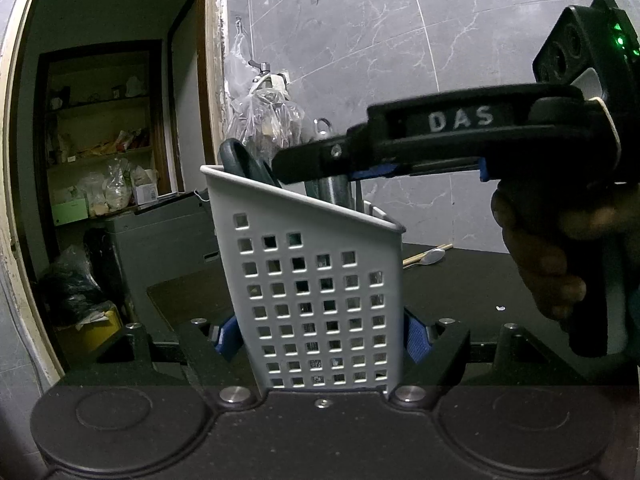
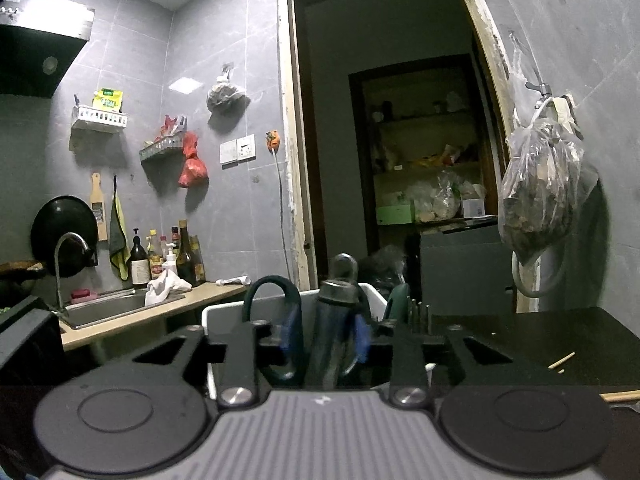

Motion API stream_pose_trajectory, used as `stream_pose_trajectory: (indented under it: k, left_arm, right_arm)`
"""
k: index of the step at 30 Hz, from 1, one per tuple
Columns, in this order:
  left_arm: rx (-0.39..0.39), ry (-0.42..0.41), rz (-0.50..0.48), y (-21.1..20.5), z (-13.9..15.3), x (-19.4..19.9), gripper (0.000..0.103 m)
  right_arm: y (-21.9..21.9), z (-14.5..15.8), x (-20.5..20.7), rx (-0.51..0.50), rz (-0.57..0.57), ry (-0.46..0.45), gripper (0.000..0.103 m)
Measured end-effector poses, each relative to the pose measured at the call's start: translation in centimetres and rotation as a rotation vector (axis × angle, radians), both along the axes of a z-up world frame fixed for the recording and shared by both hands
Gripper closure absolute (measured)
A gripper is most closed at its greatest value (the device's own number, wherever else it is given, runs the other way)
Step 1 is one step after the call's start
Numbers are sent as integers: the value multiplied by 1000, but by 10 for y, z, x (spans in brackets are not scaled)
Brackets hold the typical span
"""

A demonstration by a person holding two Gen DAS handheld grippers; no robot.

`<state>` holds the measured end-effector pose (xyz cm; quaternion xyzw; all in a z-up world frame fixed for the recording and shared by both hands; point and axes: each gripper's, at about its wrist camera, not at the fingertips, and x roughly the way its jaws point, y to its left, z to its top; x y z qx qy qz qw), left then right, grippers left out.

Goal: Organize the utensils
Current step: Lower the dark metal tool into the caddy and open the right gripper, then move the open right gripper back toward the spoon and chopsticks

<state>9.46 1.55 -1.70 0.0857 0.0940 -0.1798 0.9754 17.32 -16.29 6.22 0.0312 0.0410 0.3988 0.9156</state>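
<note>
- Caddy (image 1: 320,292): white perforated utensil holder, upright on the dark counter (image 1: 460,280), clamped between the blue pads of the left gripper (image 1: 320,336), one pad touching each side wall near the base.
- Left gripper: jaws spread only as wide as the caddy, pressed against it; judged to be steadying the holder.
- Right gripper (image 2: 324,340): comes in from the right over the caddy's open top; fingers drawn close together, pinching a dark-handled utensil (image 2: 334,320) with a metal ring at its top.
- Utensil position: upright, lower part inside the caddy, next to a dark looped handle (image 2: 276,304) already stowed on its left.
- Step in hand (judgement): lowering the utensil into the holder. Keep it vertical, clear the neighbouring handles, release only once it bottoms out; keep the left clamp firm so the caddy does not tip.
- Remaining items: spoon (image 1: 432,257) and chopsticks (image 1: 426,255) lying on the counter beyond the caddy, to the right, well apart from both grippers.
</note>
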Motion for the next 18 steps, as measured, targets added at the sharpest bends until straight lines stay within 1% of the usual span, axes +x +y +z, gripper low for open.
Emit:
stream_pose_trajectory:
  k: [2, 4, 6, 8, 10, 12, 18]
  left_arm:
    - [-3, -2, -1, 0, 0, 0, 25]
    - [-2, -4, -2, -1, 0, -1, 25]
    - [-2, -5, -2, -1, 0, -2, 25]
    - [-2, -5, -2, 0, 0, -1, 25]
    - [-1, -4, -2, 0, 0, -2, 25]
    - [0, -5, -3, 0, 0, -2, 25]
    - [2, -5, -3, -1, 0, -2, 25]
  right_arm:
    - [-2, 1, -1, 10, 1, -4, 49]
    - [-7, 1, -2, 26, 4, -9, 41]
    - [-15, 1, -3, 63, 32, 2, 34]
    - [-24, 2, -3, 105, 35, 5, 19]
    - [-36, 3, -5, 152, 27, -8, 12]
    - [-48, 6, -5, 188, 10, -14, 10]
    - [-76, 14, -1, 233, -72, -26, 4]
